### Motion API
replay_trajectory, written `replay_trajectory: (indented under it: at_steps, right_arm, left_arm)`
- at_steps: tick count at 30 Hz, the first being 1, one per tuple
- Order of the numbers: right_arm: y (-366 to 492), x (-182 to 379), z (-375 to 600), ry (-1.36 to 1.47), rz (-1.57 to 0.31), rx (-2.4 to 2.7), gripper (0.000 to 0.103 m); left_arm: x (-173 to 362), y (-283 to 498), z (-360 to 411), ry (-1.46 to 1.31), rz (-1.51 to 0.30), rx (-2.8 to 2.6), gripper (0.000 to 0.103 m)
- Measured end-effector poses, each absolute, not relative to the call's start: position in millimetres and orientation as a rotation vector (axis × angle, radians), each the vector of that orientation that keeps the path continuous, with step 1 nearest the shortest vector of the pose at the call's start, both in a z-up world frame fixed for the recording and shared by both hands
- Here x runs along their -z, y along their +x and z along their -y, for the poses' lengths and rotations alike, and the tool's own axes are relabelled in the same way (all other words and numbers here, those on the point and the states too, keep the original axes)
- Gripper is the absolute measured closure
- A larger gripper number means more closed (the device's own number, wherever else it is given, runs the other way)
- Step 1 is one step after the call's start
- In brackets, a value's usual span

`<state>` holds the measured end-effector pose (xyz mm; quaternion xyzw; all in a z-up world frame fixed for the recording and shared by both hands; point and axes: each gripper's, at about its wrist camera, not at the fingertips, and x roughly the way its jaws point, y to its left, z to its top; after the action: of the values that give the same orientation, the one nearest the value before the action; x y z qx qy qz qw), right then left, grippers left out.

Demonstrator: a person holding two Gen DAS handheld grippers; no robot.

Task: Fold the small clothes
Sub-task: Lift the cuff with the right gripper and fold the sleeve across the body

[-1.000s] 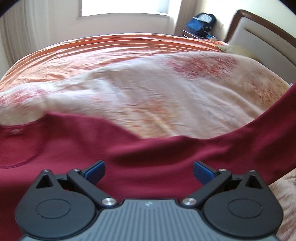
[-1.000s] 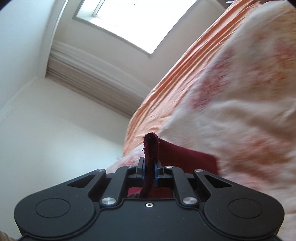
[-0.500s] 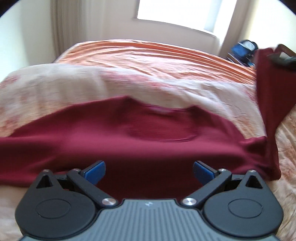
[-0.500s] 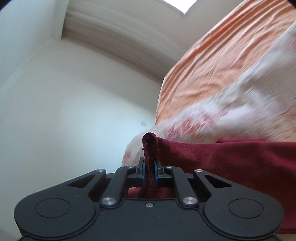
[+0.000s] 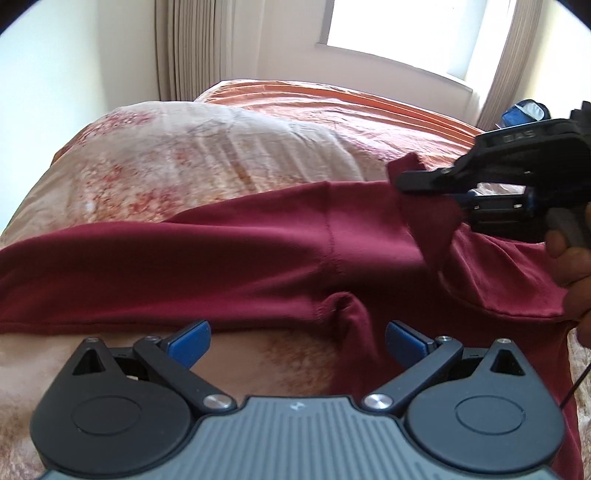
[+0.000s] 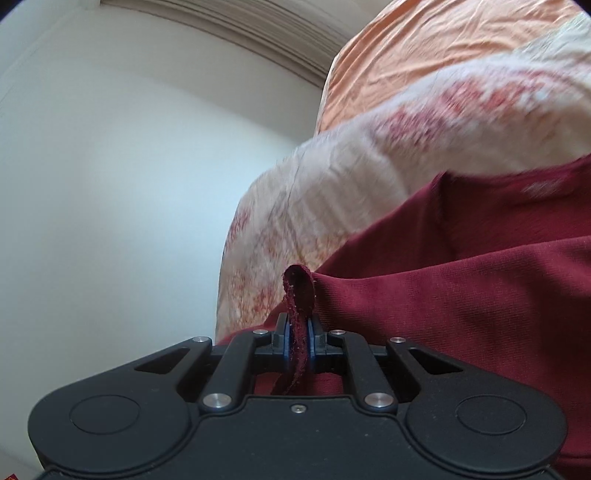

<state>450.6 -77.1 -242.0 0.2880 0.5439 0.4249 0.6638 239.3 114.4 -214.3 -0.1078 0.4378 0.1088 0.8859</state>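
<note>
A dark red shirt lies spread across the bed, one sleeve stretching to the left. My left gripper is open and empty, its blue pads just short of the shirt's near edge by the armpit seam. My right gripper is shut on a folded edge of the red shirt and holds it low over the garment. It also shows in the left wrist view at the right, pinching the cloth, with the person's hand behind it.
The bed carries a cream and red floral blanket and an orange sheet beyond. Curtains and a bright window stand behind. A blue bag sits at far right. A white wall lies left of the bed.
My right gripper has carried the held shirt edge leftward and down over the garment. My left gripper's view has swung left and drawn back to the shirt's near edge.
</note>
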Motion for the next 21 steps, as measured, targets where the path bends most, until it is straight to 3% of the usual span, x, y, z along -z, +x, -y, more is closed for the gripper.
replay_trajectory:
  at_steps: [1, 6, 10, 14, 21]
  right_arm:
    - [448.8, 244.0, 70.3, 0.633, -1.232, -0.959, 0.091]
    - [448.2, 260.2, 73.1, 0.607, -1.265, -0.876, 0.046]
    - [444.5, 238.8, 136.8, 0.641, -1.17, -0.842, 0.043]
    - [433.9, 206.5, 242.1, 0.56, -1.023, -0.663, 0.024]
    - [416.3, 234.3, 403.8, 0.576, -1.01, -0.289, 0.025]
  left_arm:
    - [215.1, 237.9, -116.8, -0.22, -0.915, -0.228, 0.0]
    - [212.2, 241.2, -111.7, -0.215, -0.912, -0.228, 0.0]
    - [204.3, 259.0, -99.5, -0.206, -0.887, -0.191, 0.0]
    - [202.4, 291.2, -75.9, -0.195, -0.863, -0.126, 0.0]
    - [227.2, 354.9, -23.7, -0.115, -0.899, -0.051, 0.0]
